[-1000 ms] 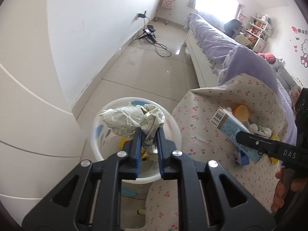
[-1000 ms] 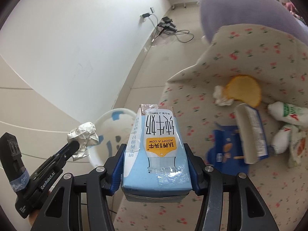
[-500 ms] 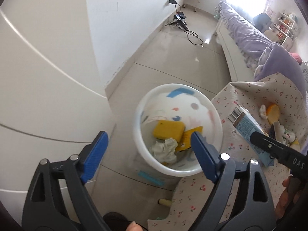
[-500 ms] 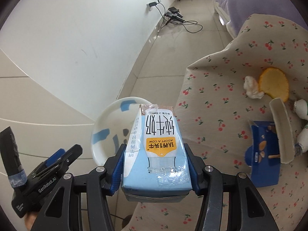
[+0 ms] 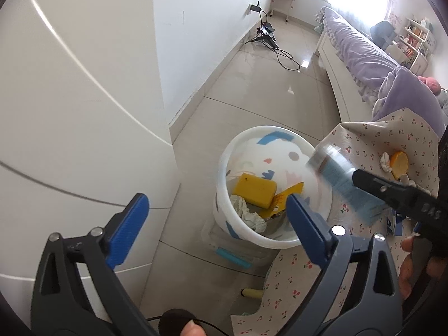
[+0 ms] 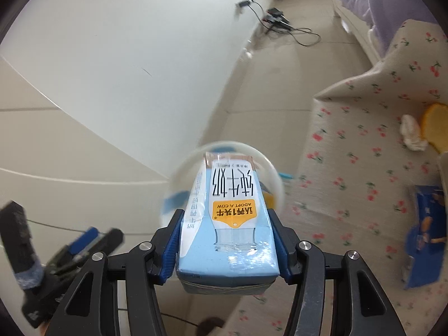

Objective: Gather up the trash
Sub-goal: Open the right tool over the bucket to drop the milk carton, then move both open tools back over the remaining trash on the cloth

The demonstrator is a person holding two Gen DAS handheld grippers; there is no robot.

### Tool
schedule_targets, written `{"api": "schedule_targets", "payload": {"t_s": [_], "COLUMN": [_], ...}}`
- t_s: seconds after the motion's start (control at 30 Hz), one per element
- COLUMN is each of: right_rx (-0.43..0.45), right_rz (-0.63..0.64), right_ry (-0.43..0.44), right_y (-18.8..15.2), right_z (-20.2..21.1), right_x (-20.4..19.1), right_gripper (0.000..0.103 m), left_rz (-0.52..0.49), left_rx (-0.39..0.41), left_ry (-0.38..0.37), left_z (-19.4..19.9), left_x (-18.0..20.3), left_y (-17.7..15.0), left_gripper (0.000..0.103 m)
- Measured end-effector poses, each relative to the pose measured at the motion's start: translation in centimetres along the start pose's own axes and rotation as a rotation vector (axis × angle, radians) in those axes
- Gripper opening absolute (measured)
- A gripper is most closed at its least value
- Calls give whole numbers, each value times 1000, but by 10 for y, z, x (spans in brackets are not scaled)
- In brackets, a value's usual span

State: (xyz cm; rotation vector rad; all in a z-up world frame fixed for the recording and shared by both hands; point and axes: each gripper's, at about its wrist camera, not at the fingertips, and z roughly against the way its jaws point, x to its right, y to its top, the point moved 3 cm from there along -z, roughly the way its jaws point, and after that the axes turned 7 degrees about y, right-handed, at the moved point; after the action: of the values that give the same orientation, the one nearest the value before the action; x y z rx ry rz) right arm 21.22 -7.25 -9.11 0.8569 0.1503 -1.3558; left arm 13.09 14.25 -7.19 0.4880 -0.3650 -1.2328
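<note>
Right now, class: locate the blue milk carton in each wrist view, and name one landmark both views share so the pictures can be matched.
Left wrist view: the milk carton appears blurred at right of centre, held by the right gripper at the bin's right rim.
Right wrist view: the carton fills the lower centre, clamped between the blue pads, pointing at the bin.
Shared landmark: the white trash bin beside the cherry-print cloth.

Left tongs [image 5: 214, 210] agape; right tongs [image 6: 226, 221] clamped
</note>
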Motion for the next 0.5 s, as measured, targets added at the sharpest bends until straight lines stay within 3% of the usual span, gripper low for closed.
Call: {"api": "schedule_targets", "payload": {"t_s": [0.03, 0.5], "right_rx": [11, 23], "right_rz": [2, 60], "right_ry": [-9, -138], "right_y": [1, -6], "right_z": [1, 25], "right_x": [-1, 8], "right_gripper": [84, 85], "left_rz": [2, -13], "left_rx": [5, 5], "left_ry": [1, -20], "left_z": [1, 5], "left_x": [-1, 10], "left_y": [0, 0], "left_gripper": [101, 102]}}
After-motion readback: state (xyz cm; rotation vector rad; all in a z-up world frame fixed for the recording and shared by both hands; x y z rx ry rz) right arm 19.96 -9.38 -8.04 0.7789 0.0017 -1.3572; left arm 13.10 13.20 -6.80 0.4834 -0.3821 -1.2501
